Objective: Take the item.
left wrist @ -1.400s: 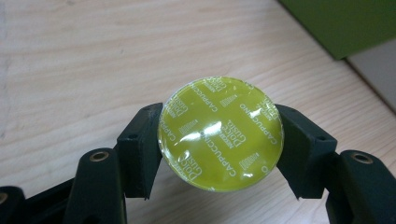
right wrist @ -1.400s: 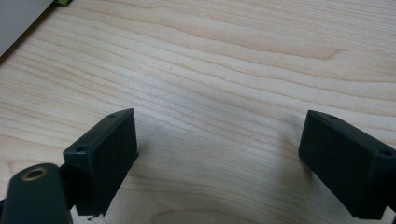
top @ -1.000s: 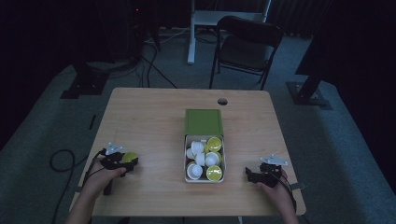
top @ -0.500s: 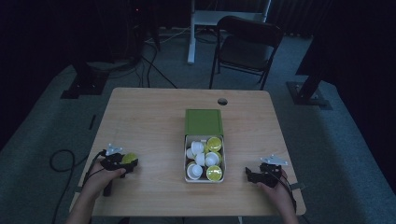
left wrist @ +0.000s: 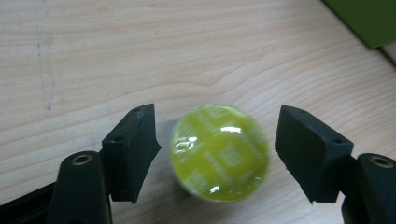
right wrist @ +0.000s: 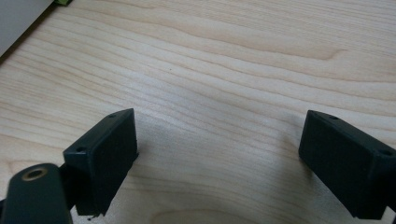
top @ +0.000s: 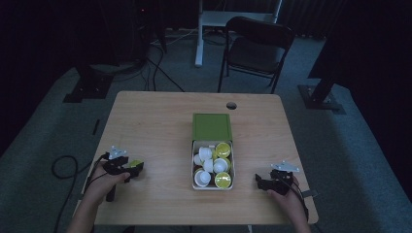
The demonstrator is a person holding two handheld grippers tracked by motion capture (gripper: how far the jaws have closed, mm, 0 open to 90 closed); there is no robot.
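Capsule [left wrist: 219, 153], yellow-green, lies on the table [top: 160, 126] between the just-opened jaws of the left gripper [left wrist: 217, 154], clear of both pads, so one is out while seven remain in the box [top: 212, 186]; the right gripper [right wrist: 219, 163] gapes empty.

Yellow-green capsule [left wrist: 219, 153] blurred; green lid [left wrist: 369, 21] cut by frame edge.

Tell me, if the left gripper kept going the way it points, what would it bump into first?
The yellow capsule, which lies on the table between its just-opened jaws. Beyond it, probably the green box, though depth is unclear.
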